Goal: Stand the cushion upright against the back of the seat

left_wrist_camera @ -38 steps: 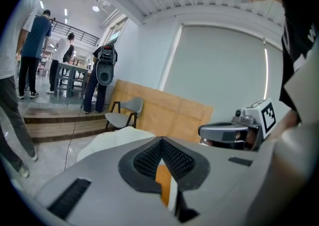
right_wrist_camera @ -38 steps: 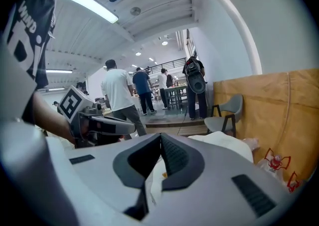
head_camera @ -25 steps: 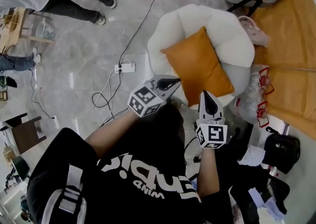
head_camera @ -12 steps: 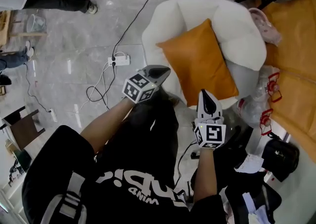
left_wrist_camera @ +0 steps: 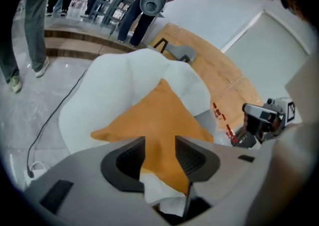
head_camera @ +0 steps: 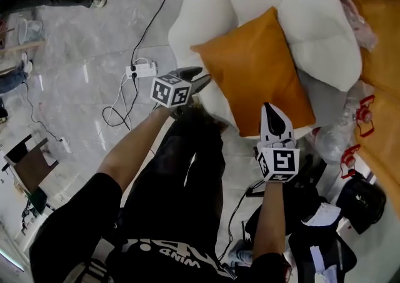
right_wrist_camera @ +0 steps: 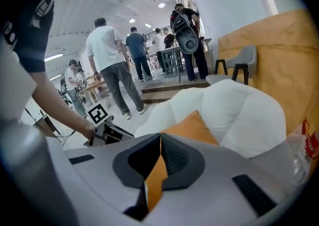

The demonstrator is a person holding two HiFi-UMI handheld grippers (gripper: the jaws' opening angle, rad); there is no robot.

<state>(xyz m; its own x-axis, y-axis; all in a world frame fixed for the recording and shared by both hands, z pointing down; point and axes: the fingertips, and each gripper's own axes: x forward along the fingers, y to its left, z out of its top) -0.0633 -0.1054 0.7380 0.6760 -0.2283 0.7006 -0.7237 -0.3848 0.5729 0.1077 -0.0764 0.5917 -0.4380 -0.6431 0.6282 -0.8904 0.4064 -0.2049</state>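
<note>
An orange cushion (head_camera: 256,69) lies flat and slanted on a white puffy seat (head_camera: 312,19). My left gripper (head_camera: 199,77) hovers by the cushion's near left corner, just off the seat's edge. Its jaws are opening, and nothing is between them. In the left gripper view the cushion (left_wrist_camera: 159,115) shows through the gap beyond the jaws. My right gripper (head_camera: 272,110) is shut and empty, with its tip over the cushion's near edge. The right gripper view shows the cushion (right_wrist_camera: 192,126) ahead on the seat (right_wrist_camera: 234,110), and the left gripper (right_wrist_camera: 107,132) at its left.
A power strip (head_camera: 140,69) with trailing cables lies on the grey floor left of the seat. A clear plastic bag (head_camera: 350,132) and a black bag (head_camera: 359,197) sit to the right. People stand beyond the seat (right_wrist_camera: 112,65), near a grey chair (right_wrist_camera: 239,60).
Both grippers have sunk toward the seat, which now fills more of the view. The left jaws, shut before, now stand apart. The cushion has not moved.
</note>
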